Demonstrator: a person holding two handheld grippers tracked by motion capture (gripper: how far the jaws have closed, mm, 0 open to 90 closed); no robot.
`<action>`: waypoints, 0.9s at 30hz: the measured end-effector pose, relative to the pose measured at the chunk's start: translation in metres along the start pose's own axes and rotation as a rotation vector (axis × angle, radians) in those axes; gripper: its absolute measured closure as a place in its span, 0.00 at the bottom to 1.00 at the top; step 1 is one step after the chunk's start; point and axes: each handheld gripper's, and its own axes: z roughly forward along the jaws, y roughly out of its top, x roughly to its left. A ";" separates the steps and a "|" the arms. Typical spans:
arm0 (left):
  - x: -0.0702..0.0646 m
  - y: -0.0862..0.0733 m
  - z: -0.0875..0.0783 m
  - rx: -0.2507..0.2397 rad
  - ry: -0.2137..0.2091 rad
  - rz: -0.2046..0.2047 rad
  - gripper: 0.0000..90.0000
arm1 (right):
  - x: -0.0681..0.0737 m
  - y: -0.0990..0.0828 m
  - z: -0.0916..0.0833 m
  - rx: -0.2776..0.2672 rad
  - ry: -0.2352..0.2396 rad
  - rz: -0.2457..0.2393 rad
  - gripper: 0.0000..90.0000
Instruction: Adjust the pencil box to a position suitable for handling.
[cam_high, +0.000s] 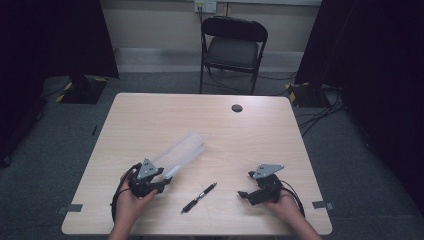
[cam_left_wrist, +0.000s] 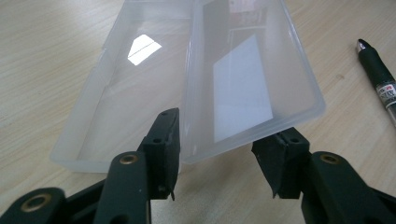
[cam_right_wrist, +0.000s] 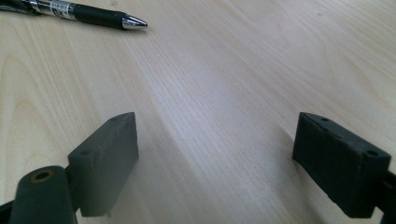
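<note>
A clear plastic case lies open on the wooden table, its two halves side by side. My left gripper is at its near end. In the left gripper view the jaws stand partly apart around the near edge of the right half, one at the hinge, one at the outer corner. I see no firm press on the plastic. A black pen lies between the two hands, to the right of the case. My right gripper stands open over bare wood, with the pen's tip beyond it.
A black folding chair stands behind the table. A round cable hole sits near the table's far edge. Cables run over the floor at the right. Dark stands flank the table at both sides.
</note>
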 end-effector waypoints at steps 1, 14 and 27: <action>0.000 0.000 0.000 0.000 0.000 0.000 0.60 | 0.000 0.000 0.000 0.001 0.000 0.001 0.15; -0.007 0.006 0.004 0.009 -0.031 -0.002 0.69 | 0.001 -0.001 -0.001 0.001 -0.001 0.004 0.15; -0.015 0.009 0.006 0.018 -0.053 0.016 0.72 | 0.001 -0.001 -0.001 0.000 -0.001 0.004 0.15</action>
